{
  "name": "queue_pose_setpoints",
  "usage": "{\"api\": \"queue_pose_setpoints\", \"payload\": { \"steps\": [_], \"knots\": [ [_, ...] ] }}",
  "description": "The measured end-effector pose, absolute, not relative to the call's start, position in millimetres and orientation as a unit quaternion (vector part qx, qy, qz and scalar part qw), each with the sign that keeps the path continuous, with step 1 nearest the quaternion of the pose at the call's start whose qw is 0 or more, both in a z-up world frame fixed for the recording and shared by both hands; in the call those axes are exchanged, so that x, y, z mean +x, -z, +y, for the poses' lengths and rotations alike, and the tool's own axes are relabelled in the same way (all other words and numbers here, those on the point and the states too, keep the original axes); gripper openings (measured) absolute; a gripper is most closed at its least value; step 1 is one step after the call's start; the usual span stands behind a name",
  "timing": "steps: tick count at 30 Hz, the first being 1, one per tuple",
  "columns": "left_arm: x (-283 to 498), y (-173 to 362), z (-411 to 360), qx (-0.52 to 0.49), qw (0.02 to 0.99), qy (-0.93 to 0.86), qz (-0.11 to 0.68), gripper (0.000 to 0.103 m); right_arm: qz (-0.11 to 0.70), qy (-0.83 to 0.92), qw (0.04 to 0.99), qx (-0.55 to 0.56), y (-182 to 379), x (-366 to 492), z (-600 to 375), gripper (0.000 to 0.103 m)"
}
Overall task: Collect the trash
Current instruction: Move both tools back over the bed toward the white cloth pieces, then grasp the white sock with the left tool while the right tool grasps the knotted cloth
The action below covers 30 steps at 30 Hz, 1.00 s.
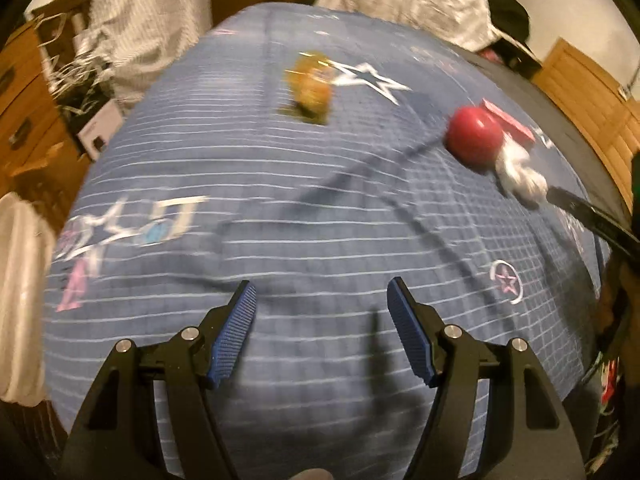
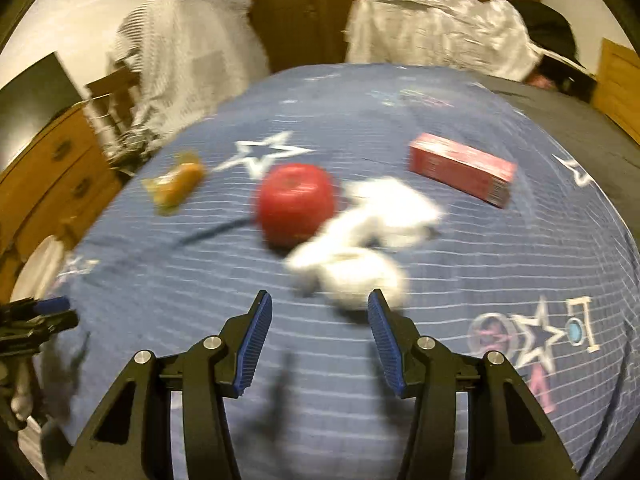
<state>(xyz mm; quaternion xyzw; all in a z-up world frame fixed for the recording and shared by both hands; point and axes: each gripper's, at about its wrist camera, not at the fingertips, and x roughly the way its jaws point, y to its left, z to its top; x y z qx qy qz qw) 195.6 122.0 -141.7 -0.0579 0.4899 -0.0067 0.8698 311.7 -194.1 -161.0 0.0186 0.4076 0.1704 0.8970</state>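
Note:
On a blue blanket (image 2: 320, 360) with star prints lie a crumpled white tissue (image 2: 360, 248), a red apple (image 2: 295, 203), an orange snack wrapper (image 2: 174, 186) and a red carton (image 2: 462, 168). My right gripper (image 2: 320, 304) is open just short of the tissue, its right finger beside it. My left gripper (image 1: 322, 290) is open and empty above bare blanket (image 1: 280, 240), well short of the wrapper (image 1: 310, 86), apple (image 1: 474, 136), carton (image 1: 510, 120) and tissue (image 1: 520, 172). The right gripper's finger (image 1: 588, 216) shows by the tissue. The left gripper shows at the right wrist view's left edge (image 2: 40, 320).
White plastic bags (image 2: 436, 36) and a black cap (image 2: 550, 36) sit at the bed's far end. A wooden dresser (image 2: 52, 168) stands on the left with a striped cloth (image 2: 180, 68) beside it. Wooden furniture (image 1: 592, 96) is on the right.

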Motion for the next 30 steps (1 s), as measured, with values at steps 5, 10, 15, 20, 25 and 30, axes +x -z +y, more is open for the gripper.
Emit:
{"api": "queue_pose_setpoints", "payload": {
  "steps": [5,10,15,20,25,30],
  "knots": [
    [211.7,149.7,85.2,-0.038,0.863,0.029,0.504,0.069,0.428,-0.195,0.882,0.022,180.2,345.2,-194.9,0.057],
    [229.8,152.8,56.1,-0.027,0.860,0.044,0.507,0.070,0.450,-0.253,0.856,0.022,192.0,365.2,-180.2,0.045],
    [245.6,155.2,35.3,-0.031,0.857,0.063,0.510,0.070,0.456,-0.397,0.796,-0.018,185.6,326.0,-151.6,0.042],
    [260.5,157.9,25.5,-0.024,0.858,0.064,0.508,0.072,0.446,-0.440,0.779,-0.034,173.2,300.7,-173.7,0.064],
    [273.2,158.7,20.3,-0.012,0.860,0.069,0.505,0.072,0.432,-0.406,0.805,0.000,161.8,315.3,-213.4,0.065],
    [286.3,163.2,24.9,-0.024,0.862,0.058,0.503,0.072,0.436,-0.417,0.798,0.016,167.3,313.3,-195.2,0.065]
  ]
}}
